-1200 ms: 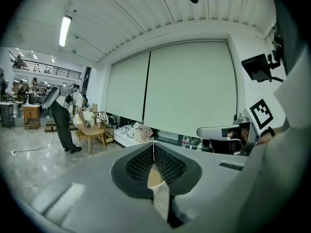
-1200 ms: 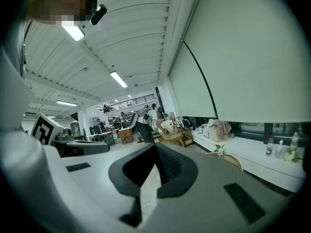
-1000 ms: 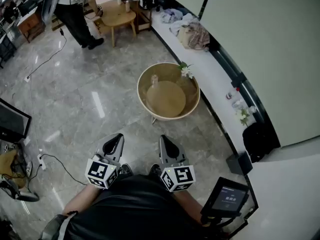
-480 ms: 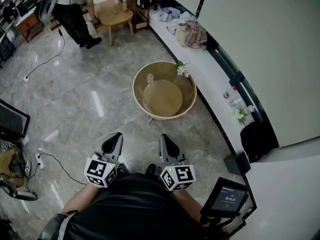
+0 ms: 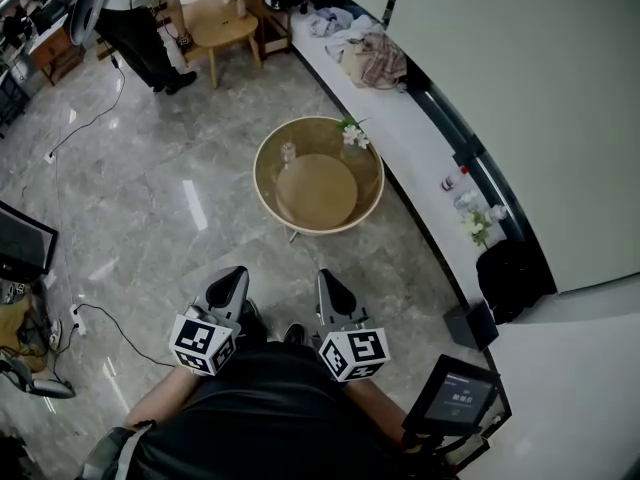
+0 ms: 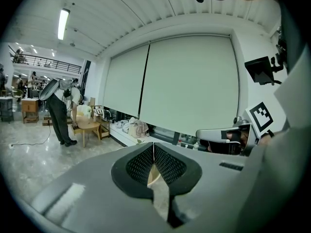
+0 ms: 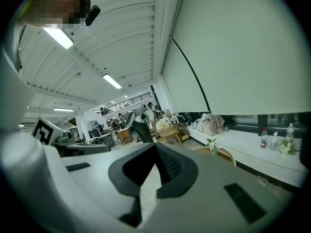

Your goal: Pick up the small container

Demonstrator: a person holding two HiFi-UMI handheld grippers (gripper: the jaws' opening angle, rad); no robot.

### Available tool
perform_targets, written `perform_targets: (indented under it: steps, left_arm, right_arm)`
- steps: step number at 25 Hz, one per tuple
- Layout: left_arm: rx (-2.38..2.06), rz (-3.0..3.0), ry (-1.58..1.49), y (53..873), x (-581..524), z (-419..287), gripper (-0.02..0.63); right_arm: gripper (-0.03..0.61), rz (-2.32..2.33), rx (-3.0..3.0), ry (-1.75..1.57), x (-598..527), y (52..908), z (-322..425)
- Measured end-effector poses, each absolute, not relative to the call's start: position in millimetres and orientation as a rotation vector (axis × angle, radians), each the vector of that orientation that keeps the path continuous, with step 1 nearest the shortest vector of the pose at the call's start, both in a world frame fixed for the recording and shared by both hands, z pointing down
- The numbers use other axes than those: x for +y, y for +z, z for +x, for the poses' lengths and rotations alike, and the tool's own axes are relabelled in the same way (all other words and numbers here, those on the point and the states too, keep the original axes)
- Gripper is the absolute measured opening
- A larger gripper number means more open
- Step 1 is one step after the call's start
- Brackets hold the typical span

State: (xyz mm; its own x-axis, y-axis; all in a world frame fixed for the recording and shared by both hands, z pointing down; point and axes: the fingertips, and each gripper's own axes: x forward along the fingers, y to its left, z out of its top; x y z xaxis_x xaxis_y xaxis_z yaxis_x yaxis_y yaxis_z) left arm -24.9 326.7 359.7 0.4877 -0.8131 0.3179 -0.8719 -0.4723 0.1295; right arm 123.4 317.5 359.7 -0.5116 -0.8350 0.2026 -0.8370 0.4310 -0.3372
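Where the head view looks steeply down, open floor (image 5: pixel 170 198) lies between the table (image 5: pixel 258 173), round and high-rimmed, and the two grippers, which are well apart from its near edge. A white ledge (image 5: pixel 420 163) runs just beside the table's right side. Left of the table the marble floor stretches out to a person (image 5: pixel 135 28) standing far beyond it. The container (image 5: pixel 287 152) stands inside the table by its far left rim, and flowers (image 5: pixel 351 135) sit at the far right rim. The left gripper (image 5: pixel 236 274) and right gripper (image 5: pixel 325 278) are side by side and point toward the table.

In the left gripper view, the left gripper (image 6: pixel 153 152) has its pads pressed together with nothing between them. The table is mostly hidden behind the jaws.

In the right gripper view, the right gripper (image 7: pixel 154 152) is likewise closed and empty. The table's rim (image 7: pixel 223 152) and the flowers show just right of the jaws. Bottles (image 7: pixel 265 136) stand on the ledge right of the table.
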Motion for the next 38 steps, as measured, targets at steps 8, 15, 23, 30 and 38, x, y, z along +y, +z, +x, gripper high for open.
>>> perform_targets:
  steps: [8,15,23,30,38]
  left_arm:
    - [-1.401,2.47,0.322,361.3,294.7,-29.4,0.003]
    - [-1.353,2.474,0.303,368.4,242.9,-49.5,0.003]
    - [-1.287,2.464,0.264,365.6,185.5,-92.4,0.003]
    - [-1.211,2.47,0.234,371.1,146.7,-120.8,0.003]
    - [-1.088,2.491,0.244,377.9,127.6,-128.7,0.002]
  right_arm:
    - [0.006,1.565,-2.618,0.67,289.0,364.9,117.6]
    - [0.005,1.588,-2.575,0.688,243.1,371.6,97.0]
    - [0.006,1.632,-2.5,0.689,194.9,364.8,59.0]
    - [0.006,1.687,-2.417,0.701,164.5,367.8,34.2]
    - [0.006,1.714,-2.355,0.773,147.8,378.7,17.8]
